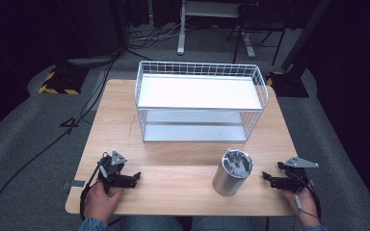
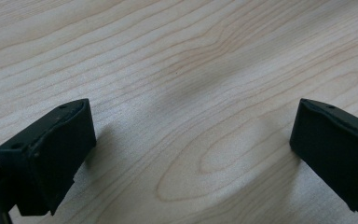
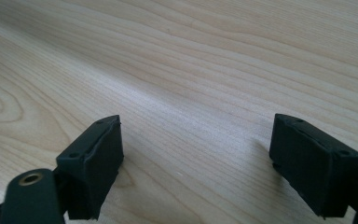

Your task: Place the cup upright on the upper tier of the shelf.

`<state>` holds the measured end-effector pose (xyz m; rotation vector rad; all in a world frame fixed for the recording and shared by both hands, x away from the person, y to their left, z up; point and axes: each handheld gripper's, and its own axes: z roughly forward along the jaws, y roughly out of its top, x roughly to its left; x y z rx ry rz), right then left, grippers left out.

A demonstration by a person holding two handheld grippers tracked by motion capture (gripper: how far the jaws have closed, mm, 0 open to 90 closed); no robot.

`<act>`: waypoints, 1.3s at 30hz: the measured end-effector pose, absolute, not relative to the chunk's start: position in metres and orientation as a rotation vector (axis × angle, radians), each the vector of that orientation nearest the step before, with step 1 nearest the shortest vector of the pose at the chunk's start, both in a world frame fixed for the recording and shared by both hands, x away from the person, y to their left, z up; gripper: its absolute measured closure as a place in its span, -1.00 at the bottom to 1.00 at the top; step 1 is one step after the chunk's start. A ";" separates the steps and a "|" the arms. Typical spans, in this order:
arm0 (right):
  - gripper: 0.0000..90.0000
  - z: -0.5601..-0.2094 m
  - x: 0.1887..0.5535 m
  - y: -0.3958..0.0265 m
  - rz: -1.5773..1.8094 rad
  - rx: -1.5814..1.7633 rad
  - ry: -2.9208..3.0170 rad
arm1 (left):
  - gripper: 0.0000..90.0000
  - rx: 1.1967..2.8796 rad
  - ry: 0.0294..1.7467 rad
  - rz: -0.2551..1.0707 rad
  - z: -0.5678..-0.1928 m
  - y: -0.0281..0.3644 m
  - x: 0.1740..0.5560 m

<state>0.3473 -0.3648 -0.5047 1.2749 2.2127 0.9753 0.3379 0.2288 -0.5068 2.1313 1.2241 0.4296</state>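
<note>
Both grippers rest on desk, jaws apart, nothing held (left gripper, right gripper). Steel cup stands upright at right gripper's 9 o'clock, prob. the next grab.

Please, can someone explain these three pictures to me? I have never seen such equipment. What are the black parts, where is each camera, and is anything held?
There is no robot here. A person sits at a wooden table and holds a hand tool in each hand: the left gripper and the right gripper. Each has two black jaws that can pinch things.

The high view comes from a camera above the person, looking down on the table. The other two pictures come from small cameras that ride on the grippers, so you see each one's own black jaws close up over the wood.

On the table stand a white wire rack at the far side and a metal cup near the right gripper. Nothing is held: both pairs of jaws stand apart, with bare wood between them.
</note>
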 end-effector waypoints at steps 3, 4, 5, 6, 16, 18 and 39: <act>-0.60 -0.505 0.347 -0.365 0.976 1.275 2.213 | -0.99 2.131 1.224 0.429 -0.507 0.229 0.338; -0.60 -0.505 0.347 -0.365 0.976 1.275 2.212 | -0.99 2.131 1.225 0.429 -0.507 0.229 0.338; -0.60 -0.505 0.347 -0.365 0.977 1.276 2.212 | -0.99 2.131 1.224 0.429 -0.507 0.229 0.338; -0.60 -0.505 0.347 -0.365 0.977 1.276 2.212 | -0.99 2.131 1.224 0.429 -0.507 0.229 0.338; -0.67 -0.504 0.350 -0.364 0.953 1.308 2.197 | -0.99 2.131 1.225 0.434 -0.507 0.229 0.339; -0.69 -0.503 0.352 -0.364 0.946 1.302 2.215 | -0.99 2.128 1.230 0.432 -0.507 0.229 0.339; -0.71 -0.443 0.333 -0.351 1.056 1.149 2.239 | -0.99 2.127 1.229 0.433 -0.507 0.229 0.339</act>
